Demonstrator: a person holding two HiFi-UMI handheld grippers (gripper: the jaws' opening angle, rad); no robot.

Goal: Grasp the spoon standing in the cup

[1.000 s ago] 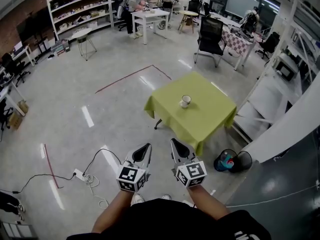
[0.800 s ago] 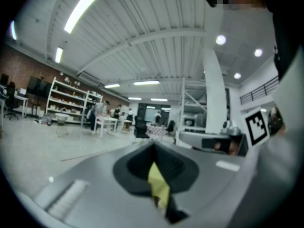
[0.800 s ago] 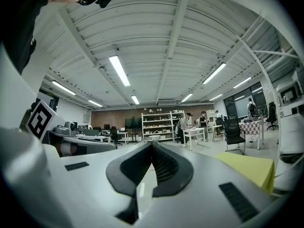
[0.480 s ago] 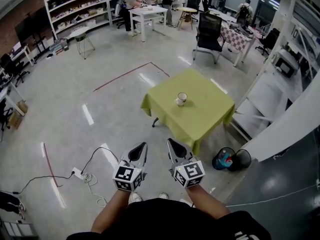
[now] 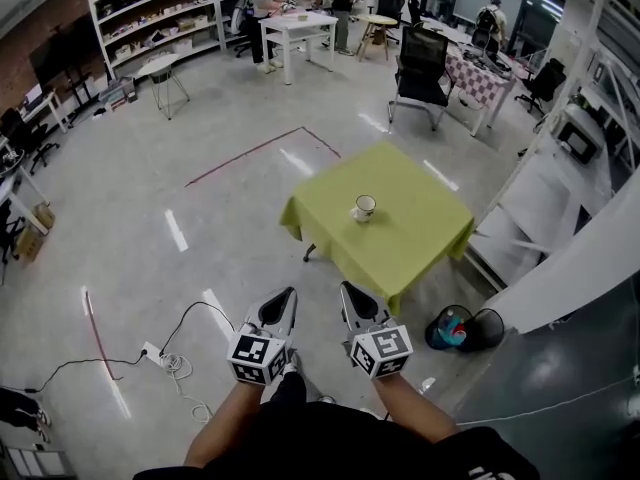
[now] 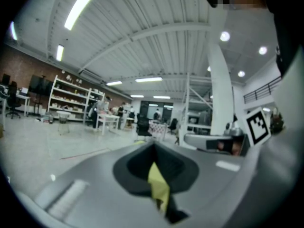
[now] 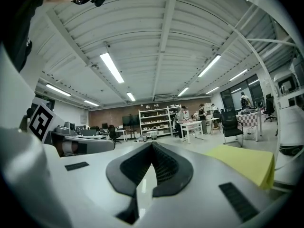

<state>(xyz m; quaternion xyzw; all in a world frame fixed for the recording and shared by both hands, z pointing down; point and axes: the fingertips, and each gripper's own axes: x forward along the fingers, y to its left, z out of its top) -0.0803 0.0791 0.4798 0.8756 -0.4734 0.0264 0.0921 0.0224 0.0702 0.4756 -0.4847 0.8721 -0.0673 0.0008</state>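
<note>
A white cup (image 5: 366,206) stands near the middle of a small table under a yellow-green cloth (image 5: 400,228), seen in the head view; a spoon in it is too small to make out. Both grippers are held low, well short of the table. My left gripper (image 5: 284,296) and my right gripper (image 5: 350,291) point toward the table, each with its jaws together and nothing between them. In the right gripper view the cloth (image 7: 247,165) shows at the right beyond the shut jaws (image 7: 152,146). In the left gripper view the shut jaws (image 6: 153,148) show a strip of the cloth through a gap.
A black bin with coloured items (image 5: 450,328) and a second bin (image 5: 488,320) stand right of the table. A white cable and power strip (image 5: 165,353) lie on the floor at the left. A black chair (image 5: 418,73), tables, shelves (image 5: 150,18) and people are farther back.
The view has shifted a little; the table and cup sit slightly lower and closer in the head view. Both grippers keep the same stance, shut.
</note>
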